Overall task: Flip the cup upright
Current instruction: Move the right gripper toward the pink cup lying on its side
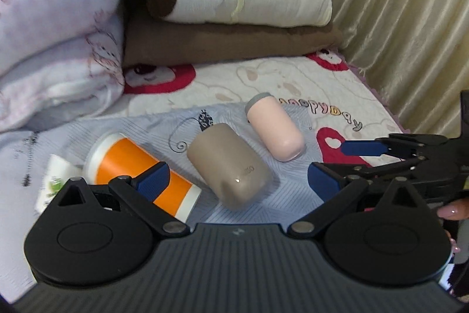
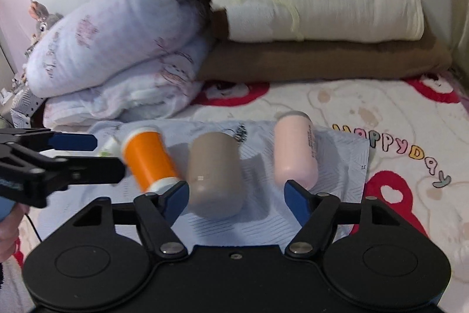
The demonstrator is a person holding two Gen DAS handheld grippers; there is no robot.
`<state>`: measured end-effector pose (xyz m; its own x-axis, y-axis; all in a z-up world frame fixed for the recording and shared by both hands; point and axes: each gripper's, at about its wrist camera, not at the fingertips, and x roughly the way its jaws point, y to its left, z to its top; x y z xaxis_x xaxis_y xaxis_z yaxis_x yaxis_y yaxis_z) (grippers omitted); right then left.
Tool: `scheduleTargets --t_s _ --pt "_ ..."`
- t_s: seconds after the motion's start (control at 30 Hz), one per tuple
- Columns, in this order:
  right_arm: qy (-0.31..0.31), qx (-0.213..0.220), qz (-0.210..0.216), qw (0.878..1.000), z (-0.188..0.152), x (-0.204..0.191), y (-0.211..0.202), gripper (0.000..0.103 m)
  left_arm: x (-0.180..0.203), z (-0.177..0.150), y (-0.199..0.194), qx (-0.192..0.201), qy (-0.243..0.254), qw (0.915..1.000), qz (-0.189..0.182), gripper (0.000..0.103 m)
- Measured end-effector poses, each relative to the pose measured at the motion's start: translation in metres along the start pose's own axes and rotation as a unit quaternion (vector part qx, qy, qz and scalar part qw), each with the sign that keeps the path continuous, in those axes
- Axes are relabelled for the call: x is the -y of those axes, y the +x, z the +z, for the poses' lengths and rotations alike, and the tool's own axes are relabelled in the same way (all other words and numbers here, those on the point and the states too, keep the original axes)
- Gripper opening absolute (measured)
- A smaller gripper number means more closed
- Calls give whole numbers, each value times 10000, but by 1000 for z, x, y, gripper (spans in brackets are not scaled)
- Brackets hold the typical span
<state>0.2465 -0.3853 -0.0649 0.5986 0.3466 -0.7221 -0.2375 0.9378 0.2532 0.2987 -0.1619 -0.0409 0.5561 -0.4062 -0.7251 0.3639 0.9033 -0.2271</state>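
Note:
Three cups lie on their sides on a pale blue cloth (image 1: pixel 263 201) on the bed: an orange cup with white ends (image 1: pixel 137 166) (image 2: pixel 148 159), a taupe cup (image 1: pixel 228 166) (image 2: pixel 215 173), and a pink cup with a grey rim (image 1: pixel 274 129) (image 2: pixel 294 150). My left gripper (image 1: pixel 237 181) is open, just in front of the taupe cup, its left finger over the orange cup. My right gripper (image 2: pixel 236 195) is open, near the taupe cup's bottom end, with the pink cup past its right finger. Each gripper shows in the other's view, the right one (image 1: pixel 363 148) and the left one (image 2: pixel 73 143).
Folded quilts and pillows (image 2: pixel 307 11) are stacked at the back of the bed, and a rolled duvet (image 1: pixel 55 28) lies at the left. A beige curtain (image 1: pixel 410 19) hangs at the right. A small white packet (image 1: pixel 55 181) lies left of the orange cup.

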Motion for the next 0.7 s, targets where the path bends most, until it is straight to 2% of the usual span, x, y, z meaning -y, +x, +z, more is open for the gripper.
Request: scheduleTargets --t_s 0.1,0.27,0.47,0.7 --pt "82 -291 61 9995 6 20 24 75 0 11 26 -146 -35 9999 -85 101" --pt "151 -628 -35 9979 19 47 57 75 7 24 66 -254 102 9996 0 100" --pt "156 -616 -296 9975 34 66 96 75 1 26 76 -104 -70 9998 161 99" --pt "455 -932 -346 9940 40 78 142 75 -11 25 78 -129 -253 9994 221 99"
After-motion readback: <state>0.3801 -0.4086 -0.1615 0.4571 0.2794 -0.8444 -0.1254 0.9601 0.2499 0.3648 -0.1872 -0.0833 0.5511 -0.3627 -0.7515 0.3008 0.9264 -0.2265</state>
